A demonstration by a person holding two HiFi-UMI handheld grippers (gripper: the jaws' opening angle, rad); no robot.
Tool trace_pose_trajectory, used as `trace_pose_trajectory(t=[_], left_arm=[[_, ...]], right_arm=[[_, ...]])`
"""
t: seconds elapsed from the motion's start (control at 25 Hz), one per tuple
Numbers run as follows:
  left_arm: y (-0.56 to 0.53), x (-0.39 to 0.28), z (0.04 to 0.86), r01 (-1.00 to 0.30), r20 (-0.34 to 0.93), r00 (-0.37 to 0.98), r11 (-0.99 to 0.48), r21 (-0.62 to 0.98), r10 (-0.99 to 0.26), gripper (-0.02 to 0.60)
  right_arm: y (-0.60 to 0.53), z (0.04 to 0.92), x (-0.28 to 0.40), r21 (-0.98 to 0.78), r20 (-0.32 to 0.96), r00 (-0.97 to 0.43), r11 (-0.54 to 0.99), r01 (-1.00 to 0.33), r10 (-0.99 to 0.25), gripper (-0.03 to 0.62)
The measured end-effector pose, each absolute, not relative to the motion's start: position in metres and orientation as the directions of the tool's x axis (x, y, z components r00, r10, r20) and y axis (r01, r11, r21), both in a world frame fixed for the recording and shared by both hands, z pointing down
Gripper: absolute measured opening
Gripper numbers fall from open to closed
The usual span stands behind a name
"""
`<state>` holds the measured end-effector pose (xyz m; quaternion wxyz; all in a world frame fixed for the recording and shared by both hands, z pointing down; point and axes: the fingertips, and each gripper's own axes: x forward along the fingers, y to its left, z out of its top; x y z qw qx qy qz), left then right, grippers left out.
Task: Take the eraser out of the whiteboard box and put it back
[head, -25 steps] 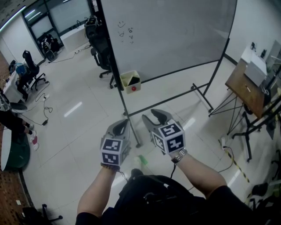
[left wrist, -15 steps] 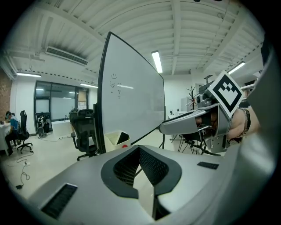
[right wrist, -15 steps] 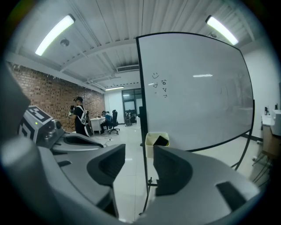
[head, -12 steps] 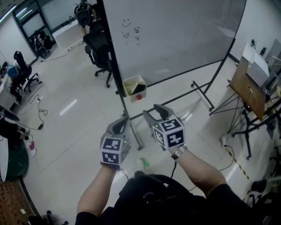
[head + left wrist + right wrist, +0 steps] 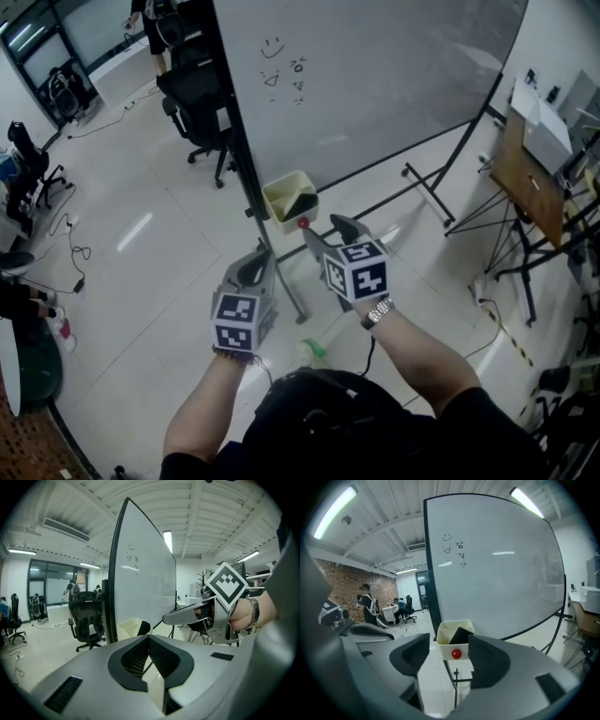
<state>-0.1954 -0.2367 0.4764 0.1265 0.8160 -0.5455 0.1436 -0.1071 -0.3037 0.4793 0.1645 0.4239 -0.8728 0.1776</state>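
A cream whiteboard box (image 5: 284, 195) with a red dot on its front hangs at the lower left corner of the whiteboard (image 5: 375, 75). A dark eraser (image 5: 302, 200) leans inside it. The right gripper view shows the same box (image 5: 446, 631) and eraser (image 5: 460, 635) straight ahead, framed by the jaws. My right gripper (image 5: 322, 228) is just short of the box, its jaws opening with nothing between them. My left gripper (image 5: 255, 266) stays shut and empty, lower left of the box. The box (image 5: 126, 627) also appears beyond the shut jaws in the left gripper view.
The whiteboard's black frame post (image 5: 246, 169) and wheeled legs (image 5: 427, 192) stand close by the box. A black office chair (image 5: 192, 108) stands at the back left. A wooden table (image 5: 520, 173) and stands fill the right. Cables (image 5: 70, 253) lie on the white floor.
Both grippers have moved forward toward the box, which now sits nearer in view. The right gripper's jaws have spread wider. The left jaws stay shut.
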Motion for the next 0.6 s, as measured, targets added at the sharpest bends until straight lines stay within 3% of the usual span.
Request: trace_pose_trajectory(t=[0.6], left_arm=[[-0.298, -0.225, 0.497, -0.912, 0.398, 0.398, -0.404, 0.075, -0.827, 0.0]], right_arm=[[-0.38, 0.523, -0.131, -0.276, 0.5, -0.542, 0.468, -0.839, -0.676, 0.322]])
